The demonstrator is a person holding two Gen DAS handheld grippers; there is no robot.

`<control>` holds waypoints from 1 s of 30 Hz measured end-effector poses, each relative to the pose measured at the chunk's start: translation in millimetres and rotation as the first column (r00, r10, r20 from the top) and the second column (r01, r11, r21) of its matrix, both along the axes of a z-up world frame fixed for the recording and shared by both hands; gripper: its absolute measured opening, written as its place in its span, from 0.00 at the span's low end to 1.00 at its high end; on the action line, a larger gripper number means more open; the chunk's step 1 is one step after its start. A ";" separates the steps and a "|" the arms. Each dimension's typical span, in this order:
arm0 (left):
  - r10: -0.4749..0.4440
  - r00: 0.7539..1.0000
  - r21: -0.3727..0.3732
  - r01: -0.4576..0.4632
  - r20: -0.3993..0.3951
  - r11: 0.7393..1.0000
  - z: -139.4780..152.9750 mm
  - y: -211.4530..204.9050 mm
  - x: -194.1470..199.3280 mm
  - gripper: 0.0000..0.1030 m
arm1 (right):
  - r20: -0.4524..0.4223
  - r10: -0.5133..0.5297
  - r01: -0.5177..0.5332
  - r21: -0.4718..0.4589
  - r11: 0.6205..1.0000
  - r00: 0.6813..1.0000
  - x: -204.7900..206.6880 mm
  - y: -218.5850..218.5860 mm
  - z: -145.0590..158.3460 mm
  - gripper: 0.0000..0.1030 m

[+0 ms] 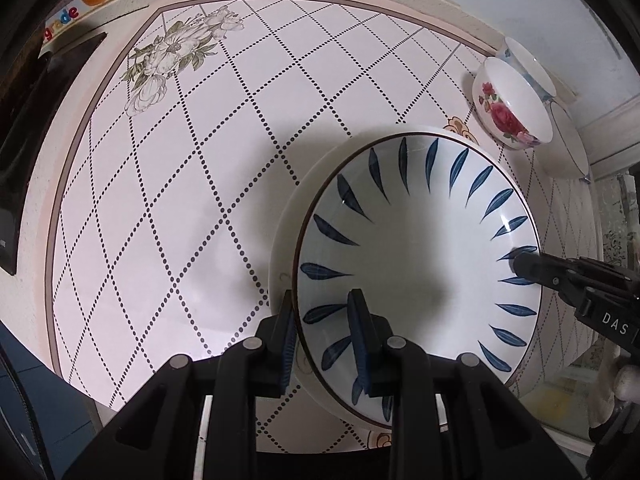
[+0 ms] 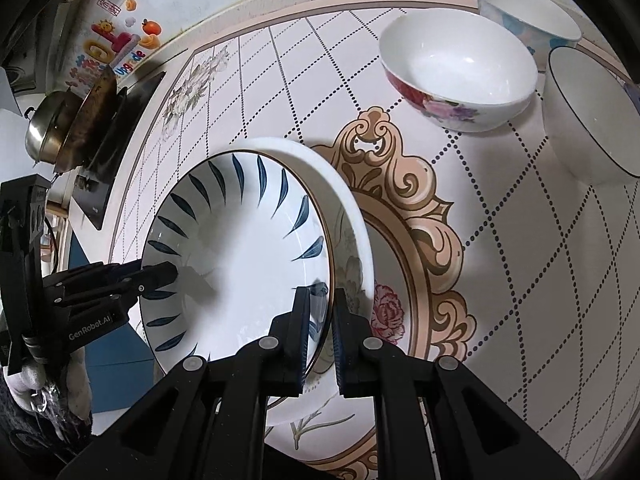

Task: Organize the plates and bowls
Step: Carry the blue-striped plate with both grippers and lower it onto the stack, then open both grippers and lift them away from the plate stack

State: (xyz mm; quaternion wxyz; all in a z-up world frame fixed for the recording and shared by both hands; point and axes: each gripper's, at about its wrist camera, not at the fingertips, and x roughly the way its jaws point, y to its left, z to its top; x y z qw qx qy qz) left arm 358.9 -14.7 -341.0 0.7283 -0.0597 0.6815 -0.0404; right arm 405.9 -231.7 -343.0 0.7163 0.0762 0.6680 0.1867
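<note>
Two hand-held grippers at a blue-leaf plate (image 1: 416, 256) that sits on top of a white plate (image 1: 288, 216) on the tiled worktop (image 1: 192, 184).

Left wrist view: the left gripper (image 1: 324, 336) straddles the near rim of the blue-leaf plate, one finger outside the rim and the other inside over the leaf pattern; its jaws are closed down to a narrow gap with the rim between them. The right gripper (image 1: 524, 266) reaches in from the right edge, its tip on the far right rim of the same plate.

Right wrist view: the right gripper (image 2: 322, 332) has its jaws nearly closed about the rim of the blue-leaf plate (image 2: 240, 264), one finger inside and one outside, over the white plate (image 2: 352, 216) beneath, which bears a flower design. The left gripper (image 2: 160, 276) grasps the opposite rim from the left.

Surroundings: a rose-patterned bowl (image 2: 460, 76) stands well apart from the plates at the far side of the worktop, just beside a dark-rimmed white bowl (image 2: 592, 120) and, behind both, a white bowl with pale blue markings (image 2: 524, 12). A metal pot (image 2: 44, 132) sits on a stove at the far left.
</note>
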 end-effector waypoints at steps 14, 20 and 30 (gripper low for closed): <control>0.037 0.999 0.014 -0.037 -0.006 0.999 -5.5 -0.9 3.7 0.22 | -0.005 0.008 -0.008 -0.019 1.000 1.000 2.3 0.5 -3.0 0.13; 0.071 0.997 0.003 -0.071 -0.022 0.997 -4.5 2.9 4.5 0.23 | -0.026 -0.007 0.006 -0.048 0.999 1.000 2.4 3.5 -1.9 0.15; 0.070 0.996 0.037 -0.069 -0.048 0.997 -1.7 -1.6 5.7 0.25 | -0.054 -0.062 0.059 -0.056 0.997 0.997 -4.9 7.2 1.9 0.27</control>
